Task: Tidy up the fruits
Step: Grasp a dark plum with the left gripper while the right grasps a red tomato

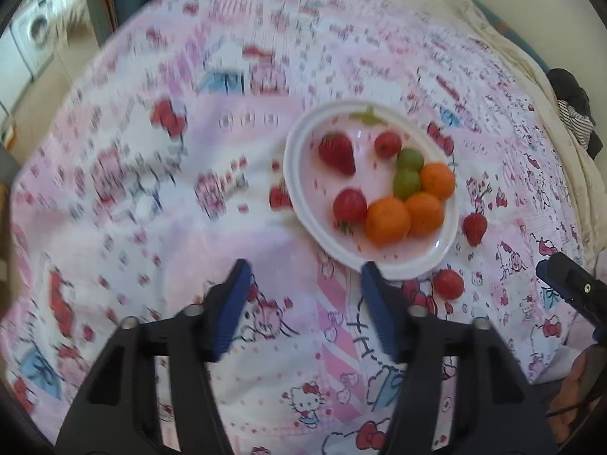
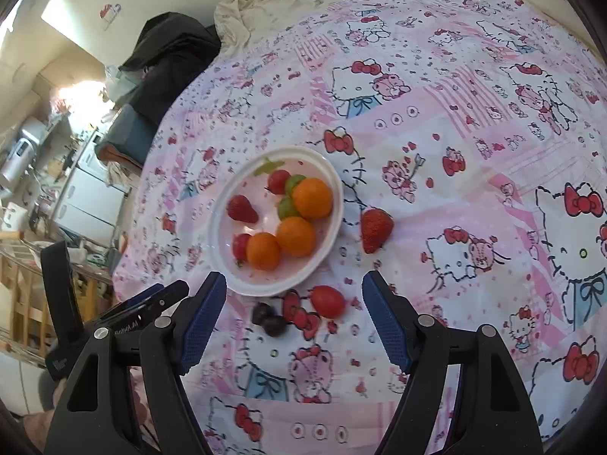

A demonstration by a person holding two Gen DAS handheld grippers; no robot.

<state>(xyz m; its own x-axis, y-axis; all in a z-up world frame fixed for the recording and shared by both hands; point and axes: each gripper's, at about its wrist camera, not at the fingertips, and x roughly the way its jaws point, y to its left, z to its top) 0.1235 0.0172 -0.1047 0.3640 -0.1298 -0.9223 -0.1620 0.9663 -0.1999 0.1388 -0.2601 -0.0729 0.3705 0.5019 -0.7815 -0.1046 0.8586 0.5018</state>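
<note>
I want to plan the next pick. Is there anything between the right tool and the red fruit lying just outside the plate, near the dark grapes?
Nothing visible stands in the way. The right tool is open, and the red fruit lies on bare cloth ahead of it. The dark grapes lie beside it, apart from it; the plate is behind.

L tool (image 1: 303, 303) agape, R tool (image 2: 294, 316) agape

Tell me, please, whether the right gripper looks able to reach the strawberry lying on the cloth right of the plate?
Probably yes. The right gripper is open and empty, and the strawberry lies alone on the cloth ahead of it, apart from the plate, with nothing between.
</note>
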